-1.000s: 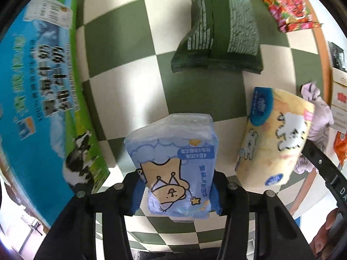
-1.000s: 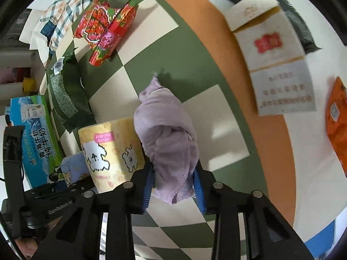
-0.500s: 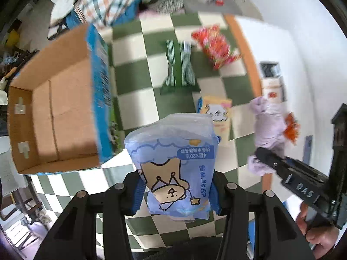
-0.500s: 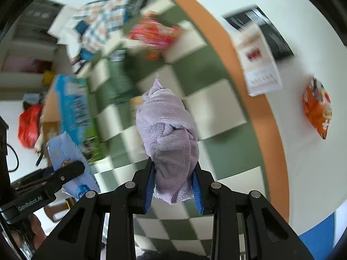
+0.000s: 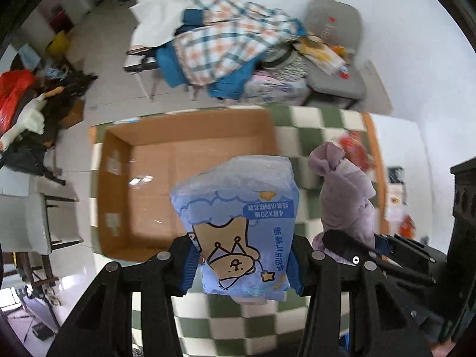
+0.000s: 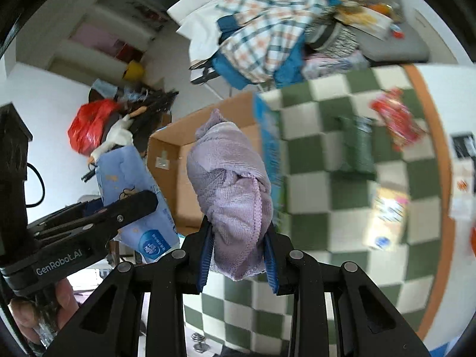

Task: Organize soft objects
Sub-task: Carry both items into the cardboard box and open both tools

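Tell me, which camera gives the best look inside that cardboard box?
The left wrist view: it looks down into the cardboard box, showing its bare floor and walls past the blue tissue pack. The right wrist view shows only a slice of it, behind the purple cloth.

Stood on pale glossy floor tiles point(image 5: 98, 59) under soft daylight, against plain white walls point(image 5: 401, 44). Held a grey cushioned chair point(image 5: 336, 59) beside a heap of checked and blue fabrics point(image 5: 226, 44), with open white shelving point(image 6: 98, 29) off to the left. Showed a green-and-cream chequered tabletop point(image 6: 327, 148) edged by an orange band point(image 6: 443, 154)
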Demonstrator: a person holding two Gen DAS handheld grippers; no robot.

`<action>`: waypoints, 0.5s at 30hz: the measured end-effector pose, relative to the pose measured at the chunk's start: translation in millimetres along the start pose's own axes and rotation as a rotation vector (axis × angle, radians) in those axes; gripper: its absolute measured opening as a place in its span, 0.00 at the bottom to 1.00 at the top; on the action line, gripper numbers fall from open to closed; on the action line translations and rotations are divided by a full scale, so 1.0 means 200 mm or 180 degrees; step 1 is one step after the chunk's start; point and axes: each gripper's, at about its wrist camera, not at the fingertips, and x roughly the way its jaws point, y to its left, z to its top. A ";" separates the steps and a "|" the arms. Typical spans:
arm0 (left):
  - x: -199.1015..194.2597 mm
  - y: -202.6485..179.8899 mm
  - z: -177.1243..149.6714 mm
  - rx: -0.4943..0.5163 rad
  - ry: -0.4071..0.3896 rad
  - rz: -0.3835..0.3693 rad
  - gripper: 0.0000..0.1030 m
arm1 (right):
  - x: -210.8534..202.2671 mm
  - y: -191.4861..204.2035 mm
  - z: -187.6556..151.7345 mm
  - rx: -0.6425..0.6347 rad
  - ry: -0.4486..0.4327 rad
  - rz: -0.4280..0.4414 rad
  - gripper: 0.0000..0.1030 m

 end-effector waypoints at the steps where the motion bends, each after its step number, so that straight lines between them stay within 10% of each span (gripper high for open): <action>1: 0.03 0.05 0.01 -0.0034 0.0017 0.0013 0.44 | 0.06 0.05 0.05 -0.0030 0.0020 -0.0005 0.31; 15: 0.81 0.57 0.34 -0.0248 0.0735 -0.0118 0.45 | 1.03 0.30 0.38 0.0058 0.0508 -0.0411 0.31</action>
